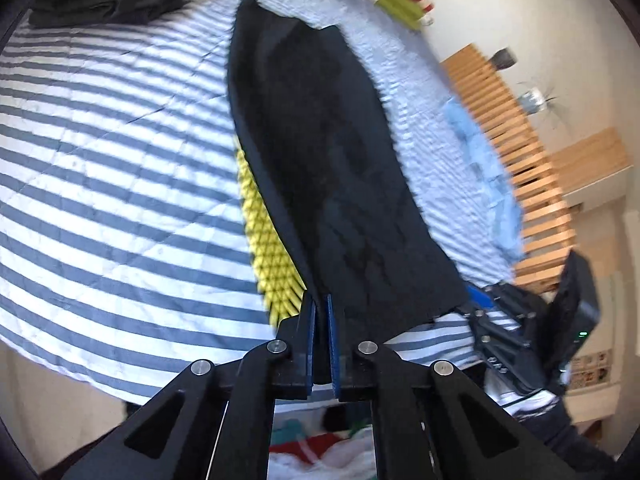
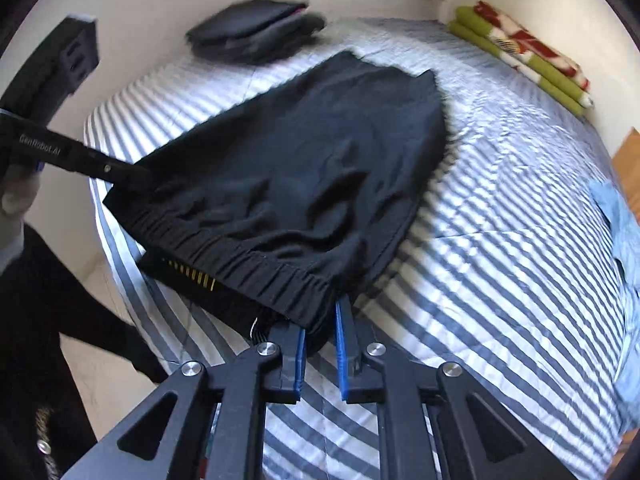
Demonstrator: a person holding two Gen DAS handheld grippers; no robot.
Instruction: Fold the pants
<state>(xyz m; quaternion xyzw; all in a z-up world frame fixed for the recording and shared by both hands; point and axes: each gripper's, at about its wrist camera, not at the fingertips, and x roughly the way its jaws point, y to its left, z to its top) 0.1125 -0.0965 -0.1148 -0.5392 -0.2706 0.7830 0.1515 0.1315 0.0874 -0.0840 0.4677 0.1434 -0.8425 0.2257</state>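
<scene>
The black pants [image 2: 296,168] lie folded on the striped bed, elastic waistband [image 2: 240,260] toward me, with a yellow-patterned lining [image 1: 268,232] showing at one edge. In the left wrist view the pants [image 1: 320,152] stretch away from my left gripper [image 1: 320,304], which is shut on one waistband corner. My right gripper [image 2: 324,316] is shut on the other waistband corner. The left gripper [image 2: 132,176] also shows in the right wrist view, clamped on the far-left corner; the right gripper [image 1: 476,304] shows low right in the left wrist view.
A stack of folded dark clothes [image 2: 256,32] sits at the bed's far end. A green, red and white blanket [image 2: 524,60] lies by the wall. Light blue cloth [image 2: 620,224] rests at the right edge, near a wooden slatted frame [image 1: 516,160]. Striped bedding [image 2: 500,280] spreads around.
</scene>
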